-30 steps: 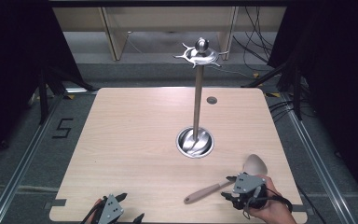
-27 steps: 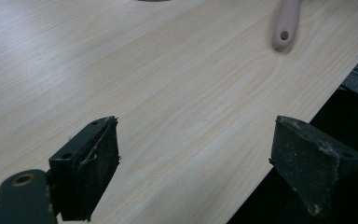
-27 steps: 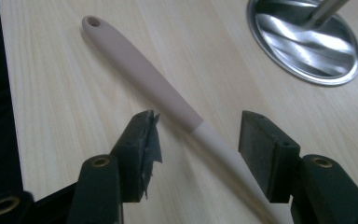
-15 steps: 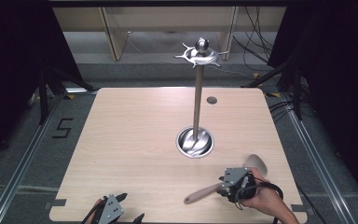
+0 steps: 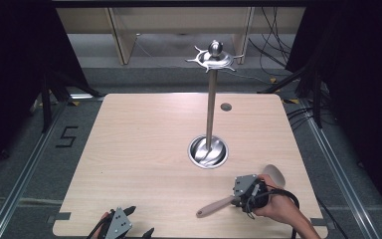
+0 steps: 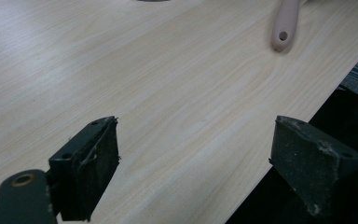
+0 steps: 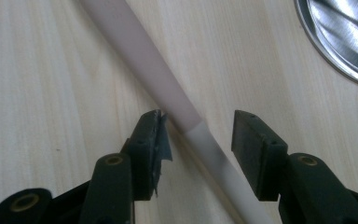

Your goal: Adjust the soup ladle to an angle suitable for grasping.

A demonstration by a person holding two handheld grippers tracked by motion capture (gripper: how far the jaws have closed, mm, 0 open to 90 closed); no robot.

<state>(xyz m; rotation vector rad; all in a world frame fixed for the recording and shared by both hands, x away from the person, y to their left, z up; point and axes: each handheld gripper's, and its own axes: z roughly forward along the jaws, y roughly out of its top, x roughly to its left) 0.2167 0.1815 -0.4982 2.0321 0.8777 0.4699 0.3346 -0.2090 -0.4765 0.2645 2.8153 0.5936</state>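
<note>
Spatula [image 5: 229, 201] lies flat on table [image 5: 144, 149], near front-right corner, pinkish handle pointing left-front w/ hanging hole at its end [image 6: 283, 35], pale head [image 5: 274, 174] toward right edge. Right gripper [image 5: 244, 195] sits over the handle-to-head join; jaws have just been closing, now abt half open, straddling the shaft [image 7: 186, 116]. Left pad [image 7: 154, 140] just beside shaft, right pad [image 7: 251, 149] apart from it w/ a clear gap, so no squeeze yet. Stand [image 5: 210, 99] w/ steel base [image 5: 208, 152] is just behind spatula, near table mid; base rim shows in right gripper view [image 7: 340, 42]. Left gripper [image 5: 124, 226] at front edge, left of centre, jaws wide apart, nothing between them, bare wood below [image 6: 182, 116].
</note>
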